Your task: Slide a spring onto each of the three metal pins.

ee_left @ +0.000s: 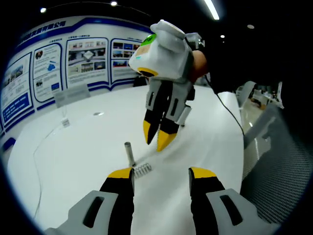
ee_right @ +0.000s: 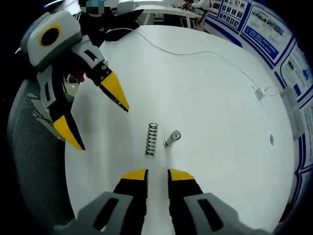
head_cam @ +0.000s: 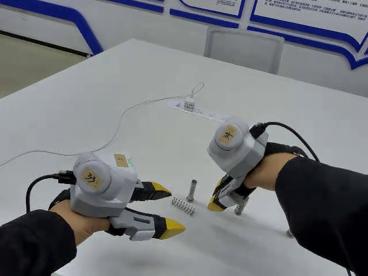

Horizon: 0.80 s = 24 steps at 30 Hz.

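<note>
Left gripper [head_cam: 167,209] sits at 8 o'clock on the desk [head_cam: 144,69], jaws wide apart, empty. Right gripper [head_cam: 217,202] points tips-down near the desk, jaws nearly together with a narrow gap, nothing between them. Metal pin [head_cam: 192,190] stands upright between the grippers. Spring [head_cam: 183,206] lies flat at the pin's 7 o'clock, just beside it. Second spring [head_cam: 240,207] stands at the right gripper's 3 o'clock.

I am seeing a spring [head_cam: 183,206] lying on the table [head_cam: 144,75] just beside an upright pin [head_cam: 192,190]; both are sitting between the left gripper [head_cam: 171,209] and the right gripper [head_cam: 216,205].
</note>
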Motion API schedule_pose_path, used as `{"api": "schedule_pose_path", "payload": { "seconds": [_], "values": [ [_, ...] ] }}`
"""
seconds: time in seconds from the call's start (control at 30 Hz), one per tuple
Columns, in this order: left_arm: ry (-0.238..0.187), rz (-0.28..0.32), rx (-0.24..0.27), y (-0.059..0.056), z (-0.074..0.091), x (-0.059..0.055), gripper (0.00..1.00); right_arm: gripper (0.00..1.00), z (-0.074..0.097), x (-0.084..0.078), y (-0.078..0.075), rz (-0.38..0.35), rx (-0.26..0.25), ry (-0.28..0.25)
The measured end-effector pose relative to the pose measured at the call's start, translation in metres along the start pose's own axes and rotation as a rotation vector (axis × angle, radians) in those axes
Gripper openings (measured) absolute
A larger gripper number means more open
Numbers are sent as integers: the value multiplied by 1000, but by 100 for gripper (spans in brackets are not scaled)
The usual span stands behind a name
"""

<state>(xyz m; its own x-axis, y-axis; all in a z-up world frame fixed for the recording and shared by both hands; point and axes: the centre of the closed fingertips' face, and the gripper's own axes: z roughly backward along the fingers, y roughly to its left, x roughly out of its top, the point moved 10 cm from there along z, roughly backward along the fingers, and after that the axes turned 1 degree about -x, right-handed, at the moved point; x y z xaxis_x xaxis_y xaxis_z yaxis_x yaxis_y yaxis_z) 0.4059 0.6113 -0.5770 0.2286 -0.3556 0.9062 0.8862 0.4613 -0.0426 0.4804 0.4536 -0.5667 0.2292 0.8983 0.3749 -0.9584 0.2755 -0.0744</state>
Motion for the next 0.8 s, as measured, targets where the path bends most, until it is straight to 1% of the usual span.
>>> {"api": "schedule_pose_path", "payload": {
  "seconds": [0.23, 0.47, 0.63, 0.73, 0.8],
  "values": [
    [3, 6, -1, 0, 0, -1, 46, 15, -17, 7, 4, -44, 20, -34],
    [13, 8, -3, -1, -1, -2, 46, 15, -33, 8, 7, -71, 37, -33],
    [17, 11, -1, 0, -1, -3, 45, 14, -38, 6, 6, -85, 36, -33],
    [20, 11, -1, 0, -1, -3, 45, 12, -37, 7, 5, -90, 28, -39],
    [24, 10, -1, 0, -1, -3, 45, 12, -37, 7, 3, -103, 34, -43]
  ]
}}
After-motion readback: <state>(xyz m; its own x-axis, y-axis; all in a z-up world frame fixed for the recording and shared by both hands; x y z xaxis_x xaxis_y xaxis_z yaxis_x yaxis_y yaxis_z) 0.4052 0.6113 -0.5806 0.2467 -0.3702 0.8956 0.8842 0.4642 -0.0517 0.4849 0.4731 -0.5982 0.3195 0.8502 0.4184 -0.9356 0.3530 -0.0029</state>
